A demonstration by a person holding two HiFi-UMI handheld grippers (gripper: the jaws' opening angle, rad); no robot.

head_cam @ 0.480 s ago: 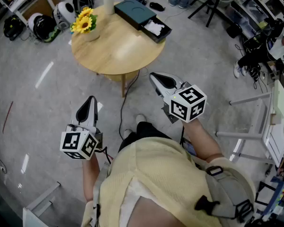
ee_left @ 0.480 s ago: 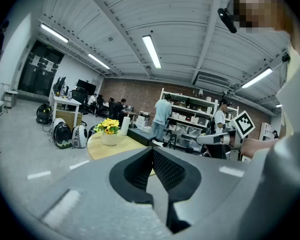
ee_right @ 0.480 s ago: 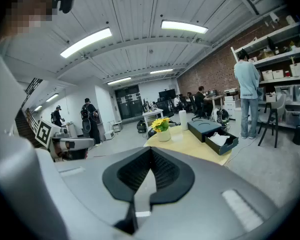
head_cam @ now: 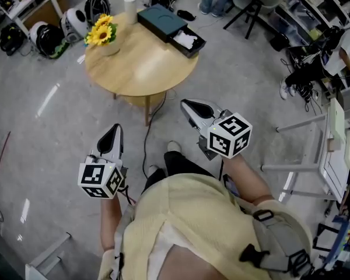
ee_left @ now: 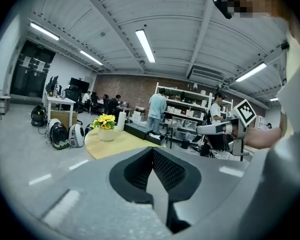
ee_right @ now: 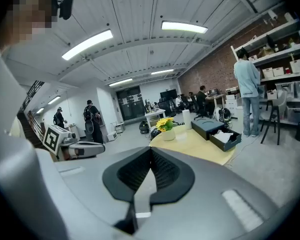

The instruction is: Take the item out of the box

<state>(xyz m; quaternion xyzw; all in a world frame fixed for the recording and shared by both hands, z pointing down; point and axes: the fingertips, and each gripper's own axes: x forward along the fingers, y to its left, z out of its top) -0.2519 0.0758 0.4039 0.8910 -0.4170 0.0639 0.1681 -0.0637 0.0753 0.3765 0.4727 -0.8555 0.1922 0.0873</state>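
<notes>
A dark box (head_cam: 161, 20) lies at the far side of a round wooden table (head_cam: 141, 69). Its drawer (head_cam: 192, 44) is slid out, with a white item (head_cam: 186, 38) inside. Both grippers hang in the air over the floor, well short of the table. My left gripper (head_cam: 115, 129) is shut and empty, and so is my right gripper (head_cam: 187, 104). The right gripper view looks past the shut right gripper (ee_right: 151, 151) to the box (ee_right: 208, 125) and the white item (ee_right: 223, 134). Beyond the shut left gripper (ee_left: 152, 150), the left gripper view shows the box (ee_left: 138, 130) small and far off.
Yellow flowers in a vase (head_cam: 102, 32) and a white cylinder (head_cam: 130, 9) stand on the table. A cable (head_cam: 149, 134) trails over the floor under it. Helmets and bags (head_cam: 46, 37) lie at the left. Shelving, chairs and several people are around the room.
In the head view the table has slid slightly lower and to the left. Both grippers stay shut in much the same pose.
</notes>
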